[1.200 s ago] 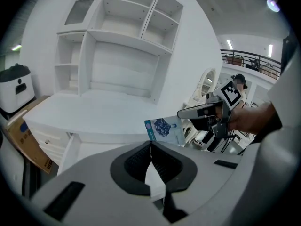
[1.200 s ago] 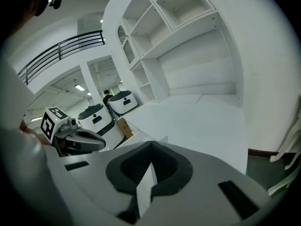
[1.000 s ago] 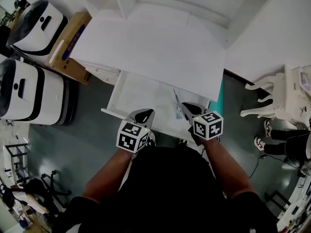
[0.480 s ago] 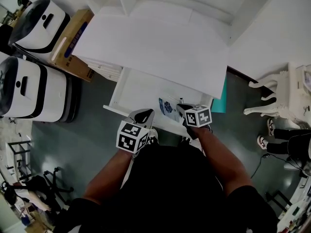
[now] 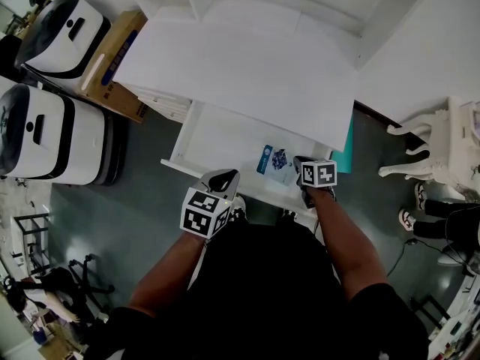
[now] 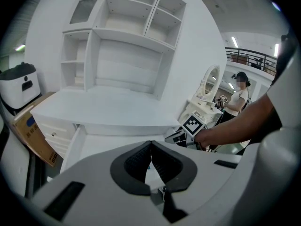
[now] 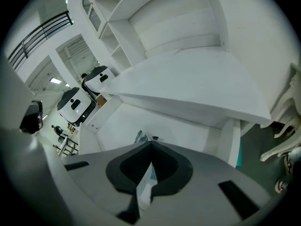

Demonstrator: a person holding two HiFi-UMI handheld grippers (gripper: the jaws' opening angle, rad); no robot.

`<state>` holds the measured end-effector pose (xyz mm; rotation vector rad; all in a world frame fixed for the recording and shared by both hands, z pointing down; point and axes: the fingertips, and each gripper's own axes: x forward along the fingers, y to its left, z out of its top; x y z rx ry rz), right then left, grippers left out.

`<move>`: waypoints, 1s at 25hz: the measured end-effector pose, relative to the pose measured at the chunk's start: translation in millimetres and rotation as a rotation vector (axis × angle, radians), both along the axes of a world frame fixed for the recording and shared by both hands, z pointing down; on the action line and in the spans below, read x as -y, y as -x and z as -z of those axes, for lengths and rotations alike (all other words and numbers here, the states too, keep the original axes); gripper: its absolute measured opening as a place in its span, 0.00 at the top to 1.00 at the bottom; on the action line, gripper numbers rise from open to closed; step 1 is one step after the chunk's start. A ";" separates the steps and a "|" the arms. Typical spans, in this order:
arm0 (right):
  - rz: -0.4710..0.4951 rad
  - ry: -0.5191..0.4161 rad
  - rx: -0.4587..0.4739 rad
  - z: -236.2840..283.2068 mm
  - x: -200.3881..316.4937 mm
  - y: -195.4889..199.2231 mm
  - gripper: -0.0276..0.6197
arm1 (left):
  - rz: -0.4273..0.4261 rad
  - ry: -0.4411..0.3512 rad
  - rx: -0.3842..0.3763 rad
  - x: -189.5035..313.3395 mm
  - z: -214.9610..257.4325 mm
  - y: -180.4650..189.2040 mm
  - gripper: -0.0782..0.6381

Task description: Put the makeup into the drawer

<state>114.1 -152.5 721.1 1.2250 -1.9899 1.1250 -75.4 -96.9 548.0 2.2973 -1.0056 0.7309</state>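
my right gripper (image 5: 298,163) has its jaws pressed together on the makeup packet (image 5: 274,161), a thin flat sachet printed in blue and white. in the right gripper view the jaws (image 7: 151,144) meet at their tips, and the packet's (image 7: 140,137) pale edge runs down the narrow slit between the black pads, with a corner of it poking out past the tips. i am gripping it by one edge, so most of the packet sticks out free to the left of the jaws in the head view.

the packet sits inside the outline of the open drawer (image 5: 217,137), near its front right corner and just under the front edge of the desk top (image 5: 240,73). i can't tell whether it already lies on the drawer's white floor (image 7: 160,119) or hangs just above it. apart from the packet, the part of the drawer that shows is plain white.

my left gripper (image 5: 223,177) is closed with nothing in it. in the left gripper view the jaw tips (image 6: 150,144) touch, and only the drawer's white floor (image 6: 108,142) shows through the small gap lower down between the pads. it hovers at the drawer's front rim, left of my right gripper, and touches neither the packet nor the wood. from there i can see my right gripper (image 6: 181,136) with its marker cube reaching in under the desk top.

a cardboard box (image 5: 112,58) and two white machines (image 5: 45,137) stand on the floor to the left of the desk.
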 end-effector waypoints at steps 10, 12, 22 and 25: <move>-0.050 0.018 -0.067 -11.3 0.9 -5.6 0.91 | 0.003 0.008 -0.005 -5.2 -0.9 5.0 0.88; -0.050 0.012 -0.083 -10.6 1.5 -7.1 0.91 | 0.000 0.008 -0.008 -5.4 -1.0 6.4 0.88; -0.058 -0.063 -0.104 18.4 -8.8 -5.9 0.91 | -0.032 0.002 -0.034 -0.6 -2.0 9.5 0.88; -0.070 -0.108 -0.080 40.5 -13.3 -2.3 0.91 | -0.051 -0.007 -0.045 1.1 0.6 9.6 0.88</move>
